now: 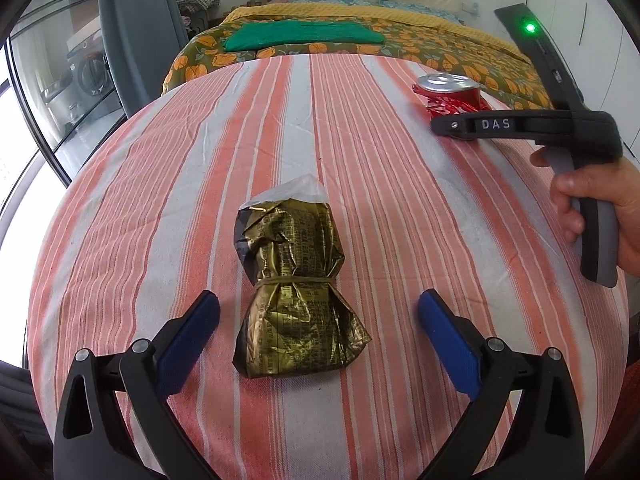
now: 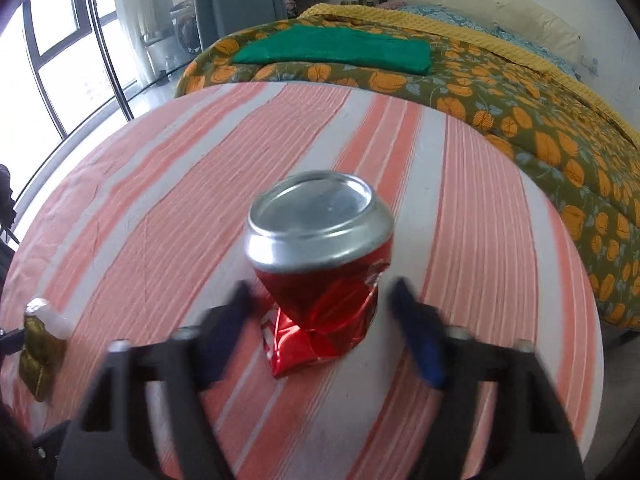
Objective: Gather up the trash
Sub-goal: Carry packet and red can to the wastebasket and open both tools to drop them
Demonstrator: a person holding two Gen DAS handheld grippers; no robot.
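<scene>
The spread left gripper [image 1: 319, 312] straddles the gold packet [image 1: 294, 292], its long axis running away toward the table's [image 1: 160, 160] far edge, while the right gripper [image 2: 320, 308], blurred, seemingly brackets the crushed can [image 2: 320, 256] without touching.

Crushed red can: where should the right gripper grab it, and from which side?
Grip the can across its intact upper body, just under the silver rim, probably coming straight on from the near side. The lower half is crumpled and twisted, poor for the pads. The right gripper already straddles it, not touching.

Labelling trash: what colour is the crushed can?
The can is red with a silver top, clearest in the right wrist view.
</scene>
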